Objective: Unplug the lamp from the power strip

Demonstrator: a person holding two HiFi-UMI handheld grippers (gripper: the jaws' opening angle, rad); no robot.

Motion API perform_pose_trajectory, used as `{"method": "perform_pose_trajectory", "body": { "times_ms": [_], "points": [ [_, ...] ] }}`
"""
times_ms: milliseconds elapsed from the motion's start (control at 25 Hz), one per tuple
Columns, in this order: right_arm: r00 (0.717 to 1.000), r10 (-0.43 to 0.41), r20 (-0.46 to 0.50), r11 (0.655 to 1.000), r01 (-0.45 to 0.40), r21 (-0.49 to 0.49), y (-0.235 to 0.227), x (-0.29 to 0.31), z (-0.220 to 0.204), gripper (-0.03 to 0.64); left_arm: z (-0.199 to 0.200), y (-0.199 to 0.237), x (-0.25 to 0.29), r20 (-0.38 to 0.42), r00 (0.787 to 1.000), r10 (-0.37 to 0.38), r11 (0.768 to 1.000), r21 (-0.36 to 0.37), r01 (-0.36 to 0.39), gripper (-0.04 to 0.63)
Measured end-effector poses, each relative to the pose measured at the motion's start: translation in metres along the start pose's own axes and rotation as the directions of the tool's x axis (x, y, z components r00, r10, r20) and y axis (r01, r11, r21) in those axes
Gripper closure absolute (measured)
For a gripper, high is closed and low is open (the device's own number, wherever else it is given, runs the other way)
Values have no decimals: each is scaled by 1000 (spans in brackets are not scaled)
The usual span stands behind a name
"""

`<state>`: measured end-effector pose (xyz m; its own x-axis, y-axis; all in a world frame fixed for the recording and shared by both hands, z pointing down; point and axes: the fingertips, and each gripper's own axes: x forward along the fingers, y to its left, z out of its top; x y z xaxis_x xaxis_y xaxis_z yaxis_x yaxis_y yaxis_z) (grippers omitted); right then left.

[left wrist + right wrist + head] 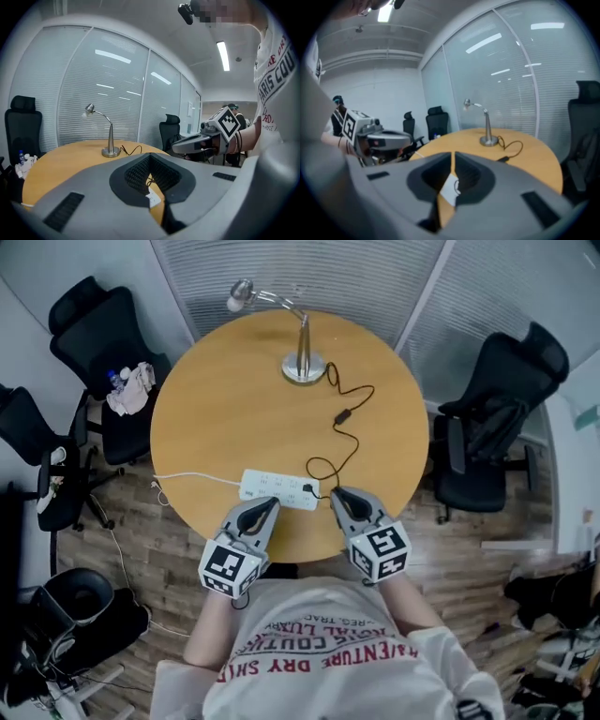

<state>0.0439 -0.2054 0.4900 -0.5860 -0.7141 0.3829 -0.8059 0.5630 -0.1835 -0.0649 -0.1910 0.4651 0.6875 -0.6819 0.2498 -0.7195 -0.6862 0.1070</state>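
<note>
Lamp (302, 357) is plugged into the power strip (272, 487); my left gripper (270, 504) and right gripper (336, 493) have jaws together, empty.

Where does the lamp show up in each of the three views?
Head view: lamp top centre, far edge of the round table.
Left gripper view: lamp left of centre, mid-height.
Right gripper view: lamp right of centre, mid-height.
Shared landmark: the round table under it.

The grey left gripper (266, 506) and right gripper (338, 494) bear black-and-white marker cubes (230, 568); white T-shirt (328, 643), red lettering.
</note>
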Motion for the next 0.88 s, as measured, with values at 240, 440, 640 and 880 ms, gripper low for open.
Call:
{"method": "perform_pose_trajectory", "body": {
  "times_ms": [240,440,640,880],
  "points": [
    [994,-82,-79,994,87,69,-6,36,-19,586,-36,36,24,-114,985,-130,992,-6,130,569],
    [985,-74,-158,996,79,29,-3,49,-40,586,-88,41,46,-237,954,-186,981,7,193,569],
    [957,-29,-290,997,7,-75,-4,63,-65,573,-143,37,74,-365,901,-234,971,-51,232,569],
    [888,44,-457,973,-143,-183,1,78,-91,485,-180,48,105,-504,843,-188,982,-83,170,569]
  ]
}}
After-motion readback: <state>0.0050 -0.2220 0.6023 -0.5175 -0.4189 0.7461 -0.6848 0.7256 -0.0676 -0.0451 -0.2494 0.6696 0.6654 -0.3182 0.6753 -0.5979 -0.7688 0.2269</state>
